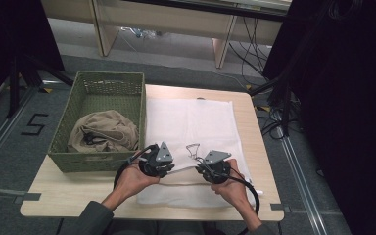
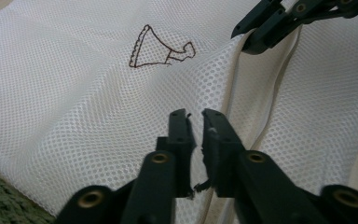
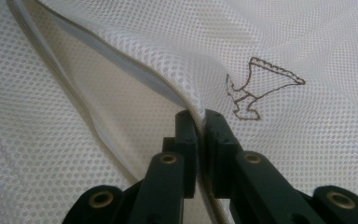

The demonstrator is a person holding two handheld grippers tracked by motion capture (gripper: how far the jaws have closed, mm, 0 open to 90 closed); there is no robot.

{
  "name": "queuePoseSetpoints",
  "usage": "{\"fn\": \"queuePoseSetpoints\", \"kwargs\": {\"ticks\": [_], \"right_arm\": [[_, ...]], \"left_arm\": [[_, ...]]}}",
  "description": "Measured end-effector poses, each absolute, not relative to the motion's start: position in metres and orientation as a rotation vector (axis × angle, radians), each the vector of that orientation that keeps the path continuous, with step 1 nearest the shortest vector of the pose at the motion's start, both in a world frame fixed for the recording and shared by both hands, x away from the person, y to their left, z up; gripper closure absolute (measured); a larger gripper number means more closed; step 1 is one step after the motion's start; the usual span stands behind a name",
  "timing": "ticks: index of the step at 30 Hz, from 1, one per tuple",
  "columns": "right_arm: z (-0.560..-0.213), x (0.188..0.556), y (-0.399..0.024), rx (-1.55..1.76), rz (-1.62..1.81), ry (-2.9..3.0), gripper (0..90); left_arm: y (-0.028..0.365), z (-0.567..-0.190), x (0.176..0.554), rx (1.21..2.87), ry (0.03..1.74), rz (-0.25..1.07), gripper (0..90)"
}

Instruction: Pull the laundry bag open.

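A white mesh laundry bag [image 1: 191, 122] lies flat on the table, with a small brown dress emblem [image 1: 192, 147] stitched on it. At its near part, my right gripper [image 1: 199, 167] is shut on the bag's opening edge and holds it raised. In the right gripper view the seam [image 3: 121, 70] runs into the closed right gripper [image 3: 199, 116]. My left gripper [image 1: 173, 169] is a short way to the left on the same edge. In the left gripper view the left gripper [image 2: 196, 117] shows a narrow gap with mesh [image 2: 74, 93] in it, and the right gripper [image 2: 243, 39] pinches the fold farther off.
A green woven basket [image 1: 103, 85] stands on the table's left half with a crumpled beige garment [image 1: 105, 129] inside. The wooden table [image 1: 78, 191] has bare strips at the front and right. Beyond it are desk legs, cables and dark stands on the floor.
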State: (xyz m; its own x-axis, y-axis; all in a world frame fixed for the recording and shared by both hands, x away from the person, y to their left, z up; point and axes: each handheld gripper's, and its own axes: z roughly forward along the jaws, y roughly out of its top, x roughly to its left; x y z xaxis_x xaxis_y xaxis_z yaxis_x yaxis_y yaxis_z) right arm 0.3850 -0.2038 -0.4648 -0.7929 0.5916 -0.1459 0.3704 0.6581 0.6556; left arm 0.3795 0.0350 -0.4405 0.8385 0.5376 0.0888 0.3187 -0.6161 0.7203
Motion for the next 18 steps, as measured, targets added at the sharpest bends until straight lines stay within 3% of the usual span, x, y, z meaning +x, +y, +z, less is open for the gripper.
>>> {"fn": "queuePoseSetpoints", "kwargs": {"ticks": [5, 13, 18], "right_arm": [[-0.463, 0.391, -0.203, 0.784, 0.91, 2.513, 85.8], [-0.458, 0.402, -0.202, 0.797, 0.927, 2.489, 86.4], [-0.45, 0.403, -0.202, 0.792, 0.956, 2.478, 86.5]], "left_arm": [[0.046, -0.438, 0.375, 2.274, 0.655, 0.368, 57.1], [0.056, -0.429, 0.368, 2.256, 0.706, 0.355, 44.6], [0.063, -0.415, 0.365, 2.235, 0.713, 0.366, 41.9]]}}
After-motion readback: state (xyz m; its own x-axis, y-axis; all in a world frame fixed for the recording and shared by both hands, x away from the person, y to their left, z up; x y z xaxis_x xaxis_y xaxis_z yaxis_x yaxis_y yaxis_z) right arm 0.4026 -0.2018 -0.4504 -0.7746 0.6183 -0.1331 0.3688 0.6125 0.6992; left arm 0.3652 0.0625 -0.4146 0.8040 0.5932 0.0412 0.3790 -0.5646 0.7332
